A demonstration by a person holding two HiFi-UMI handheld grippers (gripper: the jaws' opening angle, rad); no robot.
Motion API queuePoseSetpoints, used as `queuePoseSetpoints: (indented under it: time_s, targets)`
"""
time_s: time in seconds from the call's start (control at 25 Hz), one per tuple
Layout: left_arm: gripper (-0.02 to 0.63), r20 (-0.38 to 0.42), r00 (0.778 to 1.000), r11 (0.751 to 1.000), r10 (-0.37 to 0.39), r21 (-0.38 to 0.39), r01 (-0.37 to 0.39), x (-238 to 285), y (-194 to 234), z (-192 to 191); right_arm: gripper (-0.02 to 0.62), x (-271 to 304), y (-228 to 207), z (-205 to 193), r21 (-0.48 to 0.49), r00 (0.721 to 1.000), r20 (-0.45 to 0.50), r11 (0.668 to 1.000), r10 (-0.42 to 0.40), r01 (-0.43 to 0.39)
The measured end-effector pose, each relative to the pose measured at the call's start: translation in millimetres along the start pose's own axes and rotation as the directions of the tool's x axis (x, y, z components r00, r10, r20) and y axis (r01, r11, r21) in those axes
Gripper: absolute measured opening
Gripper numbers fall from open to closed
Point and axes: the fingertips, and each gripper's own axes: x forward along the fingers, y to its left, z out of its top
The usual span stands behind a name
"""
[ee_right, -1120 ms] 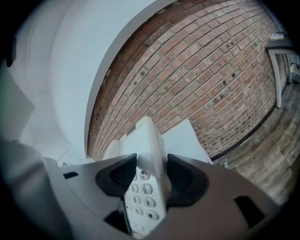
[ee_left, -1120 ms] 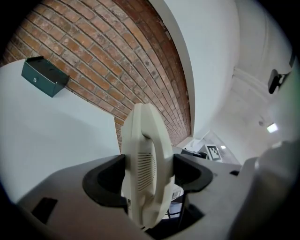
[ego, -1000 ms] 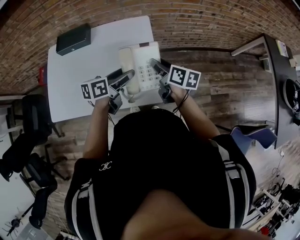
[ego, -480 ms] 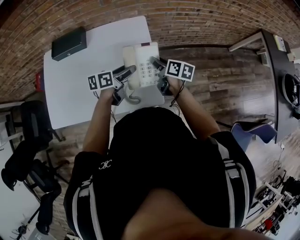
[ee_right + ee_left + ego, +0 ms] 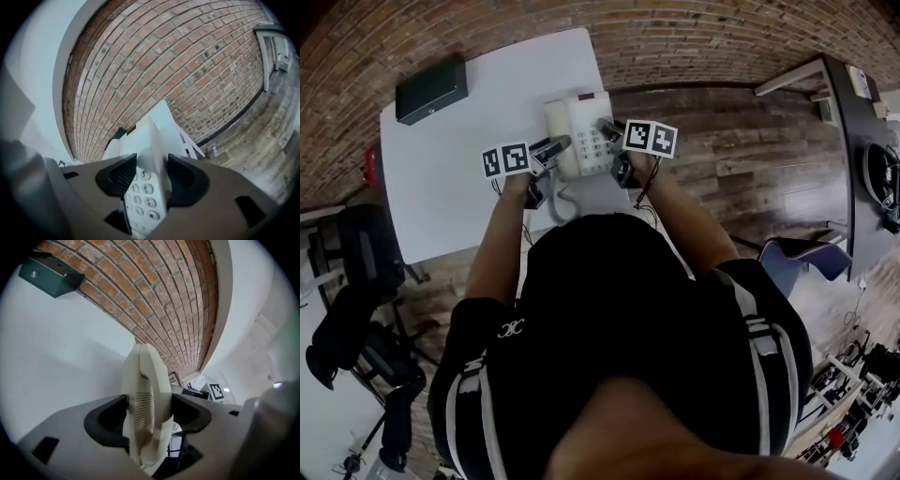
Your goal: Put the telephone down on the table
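A cream desk telephone (image 5: 581, 131) is carried between both grippers, over the right part of the white table (image 5: 469, 159); I cannot tell whether it touches the top. My left gripper (image 5: 555, 145) grips its handset side. In the left gripper view the ribbed handset (image 5: 145, 394) sits between the black pads of my left gripper (image 5: 147, 416), whose jaws are closing on it. My right gripper (image 5: 607, 127) clamps the keypad side. There the telephone's edge (image 5: 147, 154), with its number keys, is pinched by my right gripper (image 5: 149, 176). Its coiled cord (image 5: 558, 202) hangs toward me.
A black box (image 5: 431, 87) lies at the table's far left corner, also seen as the black box (image 5: 47, 270) in the left gripper view. A brick wall runs behind the table. A black chair (image 5: 366, 253) stands at the left, a blue chair (image 5: 806, 262) and a dark desk (image 5: 867, 141) at the right.
Both grippers have sunk toward the table with the telephone between them, and it looks smaller and farther off. The grips look unchanged.
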Motion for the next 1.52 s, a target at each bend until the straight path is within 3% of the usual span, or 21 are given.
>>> queuePoseSetpoints:
  time_s: [0.32, 0.88, 1.04, 1.24, 1.4, 1.52]
  targets:
    - [0.300, -0.020, 1.000, 0.999, 0.012, -0.030, -0.013, 9.3, 20.3, -5.8, 0.184, 13.8, -17.9, -13.7, 0.062, 0.999, -0.020, 0.998, -0.030, 0.032]
    - [0.302, -0.042, 0.999, 1.000, 0.012, -0.023, -0.013, 13.4, 28.4, -11.8, 0.189, 18.7, -21.7, -16.7, 0.029, 1.000, -0.006, 1.000, -0.007, 0.007]
    - [0.310, -0.021, 0.997, 0.995, 0.073, 0.072, -0.071, 8.3, 27.3, -7.9, 0.189, 13.5, -21.2, -12.7, -0.023, 0.999, 0.022, 0.999, -0.033, 0.033]
    - [0.288, 0.069, 0.980, 0.957, 0.188, 0.210, -0.199, -17.1, 24.3, 6.8, 0.185, -8.5, -11.1, 5.9, -0.121, 0.992, 0.112, 0.990, -0.052, 0.066]
    - [0.084, 0.233, 0.946, 0.922, 0.225, 0.264, -0.284, -50.5, 4.1, 33.3, 0.053, -33.0, 4.2, 28.5, -0.198, 0.976, 0.207, 0.974, -0.070, 0.112]
    - [0.009, 0.354, 0.893, 0.859, 0.279, 0.323, -0.397, -73.9, -15.6, 54.0, 0.004, -53.6, 24.9, 50.7, -0.280, 0.946, 0.319, 0.949, -0.050, 0.145]
